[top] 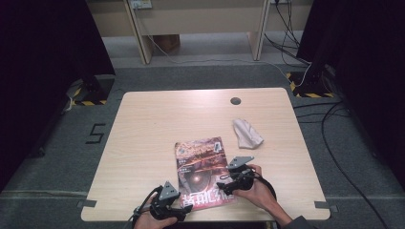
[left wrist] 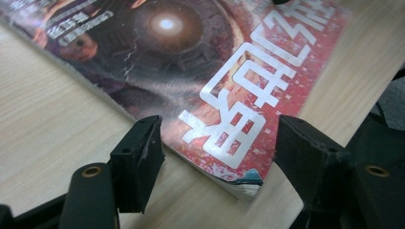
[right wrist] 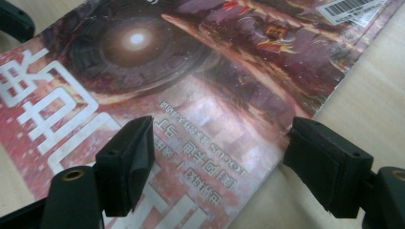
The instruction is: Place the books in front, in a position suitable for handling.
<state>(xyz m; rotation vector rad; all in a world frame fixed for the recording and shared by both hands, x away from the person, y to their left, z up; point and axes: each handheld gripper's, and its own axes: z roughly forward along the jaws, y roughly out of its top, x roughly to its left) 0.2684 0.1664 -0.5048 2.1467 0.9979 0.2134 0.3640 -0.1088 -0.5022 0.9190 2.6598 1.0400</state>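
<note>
A glossy red and dark magazine (top: 203,169) lies flat on the wooden table (top: 143,129) near its front edge. My left gripper (top: 184,206) sits at the magazine's near left corner; in the left gripper view its jaws (left wrist: 217,155) stand open on either side of that corner (left wrist: 239,183), touching nothing. My right gripper (top: 224,186) rests at the magazine's right edge, held by a hand. In the right gripper view its jaws (right wrist: 219,152) stand open above the cover (right wrist: 191,95), one over the page, one past the edge.
A crumpled beige cloth (top: 246,132) lies on the table to the right of the magazine's far end. A round cable hole (top: 235,100) sits near the far edge. Beyond the table are wooden furniture legs and cables on the grey floor.
</note>
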